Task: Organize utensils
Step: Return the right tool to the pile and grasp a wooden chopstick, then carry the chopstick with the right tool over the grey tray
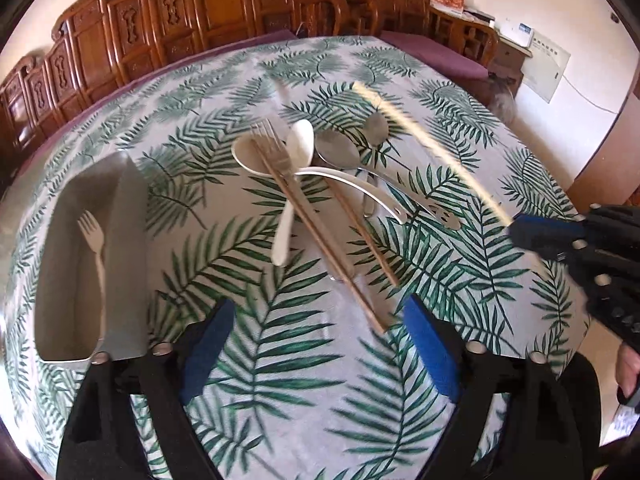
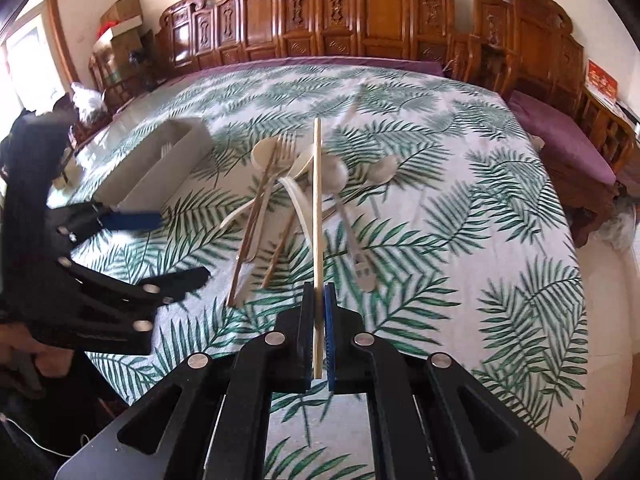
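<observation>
A loose pile of utensils lies mid-table: a metal fork (image 1: pixel 267 146), a white spoon (image 1: pixel 301 142), metal spoons (image 1: pixel 340 152) and two brown chopsticks (image 1: pixel 320 240). My right gripper (image 2: pixel 318 300) is shut on the near end of a pale wooden chopstick (image 2: pixel 317 200), held clear above the pile. That chopstick (image 1: pixel 424 140) slants across the left wrist view from the right gripper (image 1: pixel 516 228). My left gripper (image 1: pixel 320 344) is open over the cloth on the near side of the pile, its pads touching nothing. A grey tray (image 1: pixel 132 220) on the left holds a white fork (image 1: pixel 94 240).
The table wears a palm-leaf cloth (image 1: pixel 260 380). Carved wooden chairs (image 2: pixel 360 20) line its far side, with purple cushions (image 2: pixel 560 136) on the right. The left gripper (image 2: pixel 182 246) hangs between the tray (image 2: pixel 160 184) and the pile. A hand (image 1: pixel 628 368) shows at the right edge.
</observation>
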The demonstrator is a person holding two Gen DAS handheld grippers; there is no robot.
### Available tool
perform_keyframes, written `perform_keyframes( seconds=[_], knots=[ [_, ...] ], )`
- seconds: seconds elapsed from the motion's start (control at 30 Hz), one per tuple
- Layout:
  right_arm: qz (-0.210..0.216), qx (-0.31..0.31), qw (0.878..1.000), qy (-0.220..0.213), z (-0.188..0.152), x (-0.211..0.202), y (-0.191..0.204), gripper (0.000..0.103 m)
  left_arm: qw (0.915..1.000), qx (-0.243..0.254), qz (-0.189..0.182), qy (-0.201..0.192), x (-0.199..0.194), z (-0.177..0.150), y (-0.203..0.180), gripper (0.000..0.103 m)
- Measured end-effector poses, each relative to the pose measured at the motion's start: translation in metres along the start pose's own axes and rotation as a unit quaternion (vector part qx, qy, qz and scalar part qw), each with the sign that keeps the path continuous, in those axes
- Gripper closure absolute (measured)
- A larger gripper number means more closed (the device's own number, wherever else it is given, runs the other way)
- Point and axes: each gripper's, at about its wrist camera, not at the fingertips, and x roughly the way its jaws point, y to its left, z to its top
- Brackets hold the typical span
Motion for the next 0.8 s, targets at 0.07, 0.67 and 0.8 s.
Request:
perform_keyframes(
  seconds=[0.07, 0.67, 0.8],
  knots=[
    [-0.001, 0.006, 1.000, -0.005, 0.001, -0.004, -0.005, 0.097, 0.9999, -0.006, -0.003, 0.013, 0.012, 0.002, -0.004, 0.035],
    [0.006, 0.011, 1.000, -0.003, 0.001, -0.004, -0.003, 0.097, 0.9976, -0.042, 0.006, 0.055, 0.035, -0.003, 0.008, 0.098],
    [0.008, 0.007, 1.000, 0.002, -0.002, -0.001, 0.001, 0.097, 0.9980, -0.038, 0.014, 0.048, 0.026, -0.007, 0.015, 0.099]
  ],
)
